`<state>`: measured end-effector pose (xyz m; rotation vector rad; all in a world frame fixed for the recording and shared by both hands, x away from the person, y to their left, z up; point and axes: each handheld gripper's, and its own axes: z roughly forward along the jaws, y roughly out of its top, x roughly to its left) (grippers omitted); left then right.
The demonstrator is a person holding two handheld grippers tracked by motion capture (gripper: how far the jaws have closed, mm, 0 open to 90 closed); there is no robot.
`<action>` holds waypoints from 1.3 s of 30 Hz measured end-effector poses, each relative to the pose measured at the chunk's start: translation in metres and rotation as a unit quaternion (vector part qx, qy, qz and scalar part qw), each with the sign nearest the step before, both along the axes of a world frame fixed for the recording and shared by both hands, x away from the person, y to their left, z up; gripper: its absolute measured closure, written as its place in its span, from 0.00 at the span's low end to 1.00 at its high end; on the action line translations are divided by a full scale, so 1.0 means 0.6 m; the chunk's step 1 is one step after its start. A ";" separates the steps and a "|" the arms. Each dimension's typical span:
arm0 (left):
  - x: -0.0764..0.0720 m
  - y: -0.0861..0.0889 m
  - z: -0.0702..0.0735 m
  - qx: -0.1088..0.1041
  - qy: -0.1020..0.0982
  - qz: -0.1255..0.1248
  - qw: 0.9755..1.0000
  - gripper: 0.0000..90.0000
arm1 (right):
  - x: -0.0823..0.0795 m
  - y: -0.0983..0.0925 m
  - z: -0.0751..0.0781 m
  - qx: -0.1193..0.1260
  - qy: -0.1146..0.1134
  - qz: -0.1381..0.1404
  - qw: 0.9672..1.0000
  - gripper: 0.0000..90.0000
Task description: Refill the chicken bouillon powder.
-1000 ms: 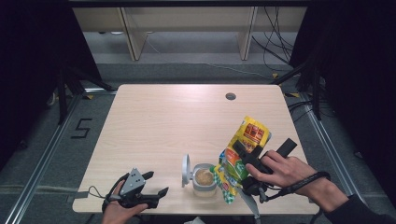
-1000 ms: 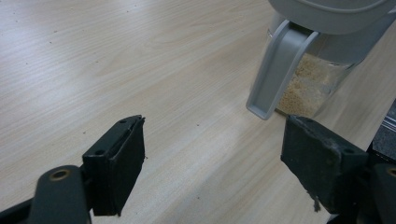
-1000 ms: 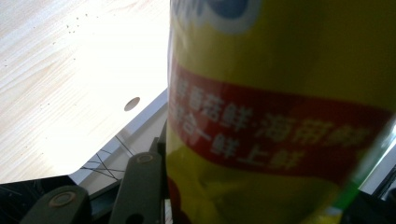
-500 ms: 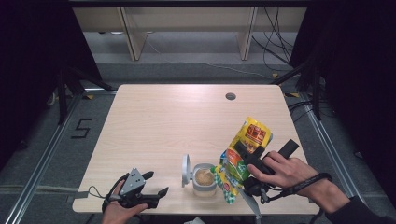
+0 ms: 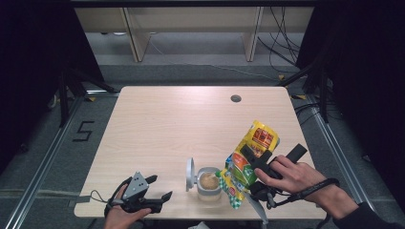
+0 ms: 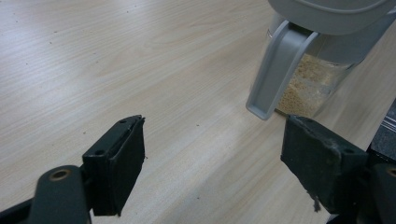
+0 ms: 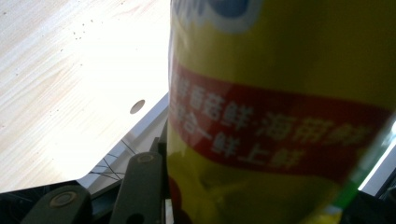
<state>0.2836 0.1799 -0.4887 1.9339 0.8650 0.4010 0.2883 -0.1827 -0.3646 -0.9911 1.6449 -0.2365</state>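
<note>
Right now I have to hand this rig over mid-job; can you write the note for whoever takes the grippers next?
Right gripper: shut on the yellow seasoning bag, tilted with its lower end over the container.
Left gripper: open, holding nothing, resting at the table's near edge, left of the container.
Clear container: stands near the front edge, grey flip lid open and upright, partly filled with beige granules.
Done: lid opened, bag brought over the opening, some granules in.
Left: probably finish pouring, set the bag down, close the lid. Whether granules are flowing now cannot be told.
</note>
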 end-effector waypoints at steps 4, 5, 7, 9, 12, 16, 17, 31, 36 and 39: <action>0.000 0.000 0.000 0.000 0.000 0.001 1.000 0.23 | -0.001 -0.006 -0.004 0.019 0.001 -0.003 1.000 0.68; 0.000 0.000 0.000 0.000 0.000 0.001 1.000 0.23 | -0.001 -0.007 -0.004 0.015 0.002 0.001 1.000 0.70; 0.000 0.000 0.000 0.000 0.001 0.000 1.000 0.23 | -0.001 -0.011 -0.009 0.036 0.009 0.002 0.999 0.71; 0.000 0.000 0.000 0.000 0.000 0.001 1.000 0.23 | -0.002 -0.014 -0.013 0.046 0.011 -0.005 0.999 0.71; 0.000 0.000 0.000 -0.001 0.000 0.002 1.000 0.23 | -0.002 -0.020 -0.021 0.082 0.028 -0.023 0.996 0.71; 0.000 0.000 0.000 -0.001 0.000 0.001 1.000 0.23 | -0.002 -0.026 -0.026 0.094 0.033 -0.026 0.995 0.71; 0.000 0.000 0.000 -0.001 0.000 0.002 1.000 0.23 | -0.002 -0.028 -0.028 0.096 0.035 -0.029 0.994 0.71; 0.000 0.000 0.000 -0.002 0.000 0.003 1.000 0.23 | -0.004 -0.055 -0.066 0.209 0.095 -0.061 0.971 0.72; 0.000 0.000 0.000 -0.001 0.000 0.003 1.000 0.23 | -0.002 -0.060 -0.071 0.245 0.108 -0.049 0.962 0.72; 0.000 0.000 0.000 -0.001 0.000 0.003 1.000 0.23 | -0.001 -0.062 -0.079 0.267 0.120 -0.053 0.955 0.72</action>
